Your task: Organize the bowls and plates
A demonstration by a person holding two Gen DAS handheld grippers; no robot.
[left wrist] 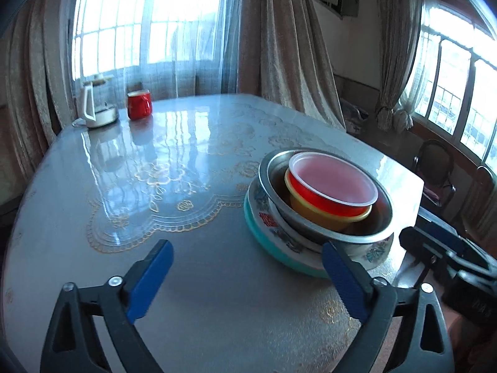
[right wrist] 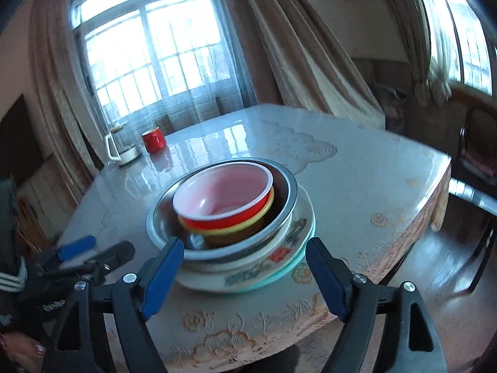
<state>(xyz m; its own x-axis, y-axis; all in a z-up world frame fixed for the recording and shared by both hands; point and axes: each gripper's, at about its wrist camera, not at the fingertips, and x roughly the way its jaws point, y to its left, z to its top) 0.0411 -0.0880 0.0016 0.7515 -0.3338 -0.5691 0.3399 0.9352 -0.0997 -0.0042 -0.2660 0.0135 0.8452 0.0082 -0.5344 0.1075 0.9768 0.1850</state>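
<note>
Jaws of both grippers, left gripper [left wrist: 248,267] and right gripper [right wrist: 245,267], stand released; the nested stack of bowls and plates [right wrist: 230,214] (on the bench [left wrist: 186,186]) sits just ahead, ungripped.

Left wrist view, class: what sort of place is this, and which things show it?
Probably a dining room in a home: a table under a lace-patterned cloth bears stacked bowls, a red mug and a kettle, with curtained windows behind.
</note>
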